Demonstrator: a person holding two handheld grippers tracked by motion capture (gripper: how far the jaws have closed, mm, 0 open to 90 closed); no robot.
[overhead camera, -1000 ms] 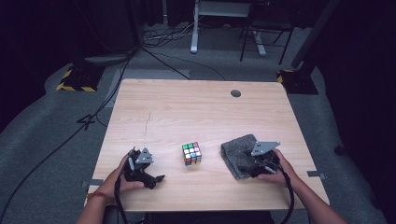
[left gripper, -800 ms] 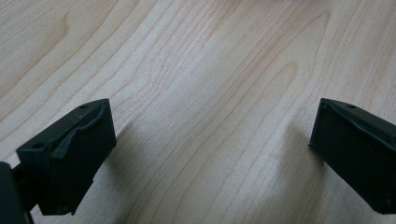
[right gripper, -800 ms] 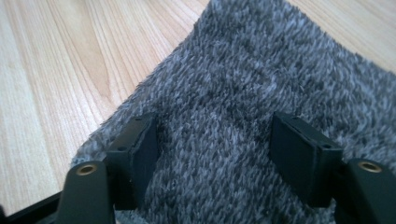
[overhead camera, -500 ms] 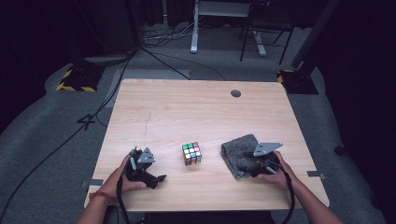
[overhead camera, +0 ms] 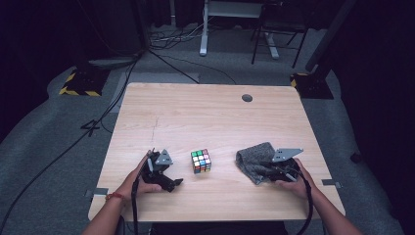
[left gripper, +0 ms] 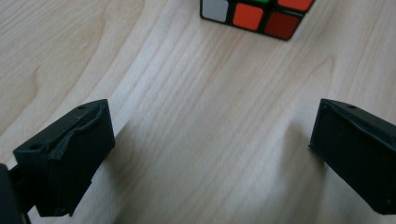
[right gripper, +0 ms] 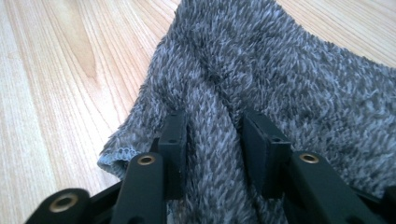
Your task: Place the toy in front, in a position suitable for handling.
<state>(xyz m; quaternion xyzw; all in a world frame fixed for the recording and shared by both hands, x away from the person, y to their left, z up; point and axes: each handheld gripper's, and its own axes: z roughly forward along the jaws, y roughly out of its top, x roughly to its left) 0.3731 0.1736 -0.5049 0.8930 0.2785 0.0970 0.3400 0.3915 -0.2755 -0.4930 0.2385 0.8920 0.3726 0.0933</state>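
Currently the grey cloth (overhead camera: pixel 253 160) is lying bunched on the tabletop (overhead camera: pixel 205 117), toward the near right, and the right gripper (overhead camera: pixel 270 170) is pinching a raised fold of it near the cloth's near edge; in the right gripper view the pile (right gripper: pixel 280 74) is bulging up between the two jaws, which are sitting close together on that ridge. Judgement: the cloth is soft, limp and light, so it will be draping and trailing when lifted; a pinched fold is a sound hold, though thin fringe at the hem could slip.

The puzzle cube (overhead camera: pixel 201 161) is standing mid-tabletop, well apart from the cloth. It looks rigid and light, best taken across two opposite flat faces.

The left gripper (overhead camera: pixel 169 182) is resting near the cube, jaws spread wide and holding nothing; its own view shows bare wood between them.

No containers are appearing on the tabletop.
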